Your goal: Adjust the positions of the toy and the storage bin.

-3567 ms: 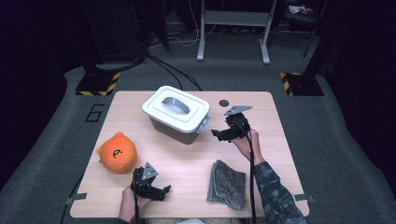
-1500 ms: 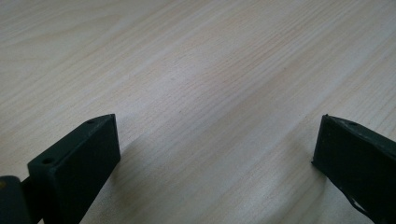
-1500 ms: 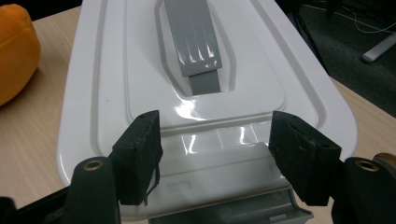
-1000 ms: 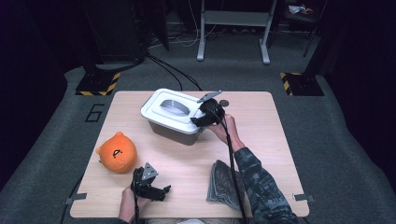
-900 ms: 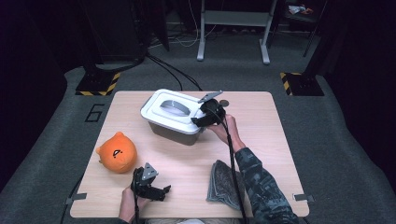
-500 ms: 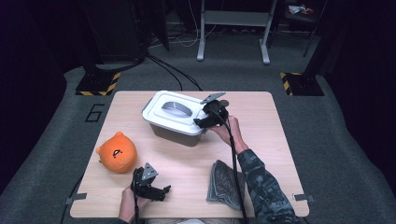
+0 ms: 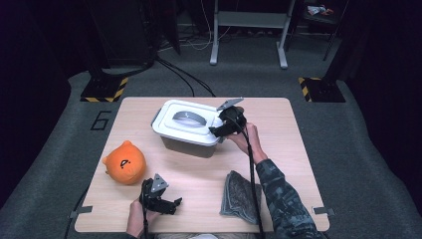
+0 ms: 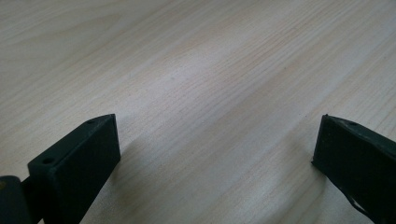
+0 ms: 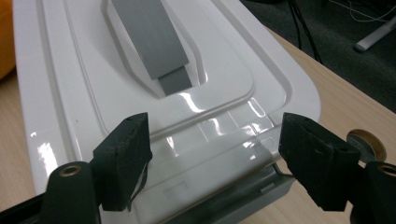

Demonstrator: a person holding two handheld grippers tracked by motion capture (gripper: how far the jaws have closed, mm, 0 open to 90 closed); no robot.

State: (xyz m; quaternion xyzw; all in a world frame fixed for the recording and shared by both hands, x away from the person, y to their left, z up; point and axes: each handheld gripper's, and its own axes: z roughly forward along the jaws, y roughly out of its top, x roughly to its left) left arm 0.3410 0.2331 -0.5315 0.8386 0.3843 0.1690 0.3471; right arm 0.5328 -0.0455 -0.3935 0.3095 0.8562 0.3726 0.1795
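Right gripper [image 7: 217, 130]: jaws just widened, spread over the box [image 7: 186, 128] lid's right end, seemingly to unlatch it.
Left gripper [image 7: 175, 203]: spread, idle on the near table [image 7: 278, 149].

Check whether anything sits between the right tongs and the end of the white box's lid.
Nothing visible does. The right tongs hang open right over the near end of the white lid, one jaw to each side of it, with only bare lid between them. The grey handle lies farther along the lid, beyond the jaws.

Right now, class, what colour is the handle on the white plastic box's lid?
Grey; the flat handle strap on the white lid shows best in the right gripper view.
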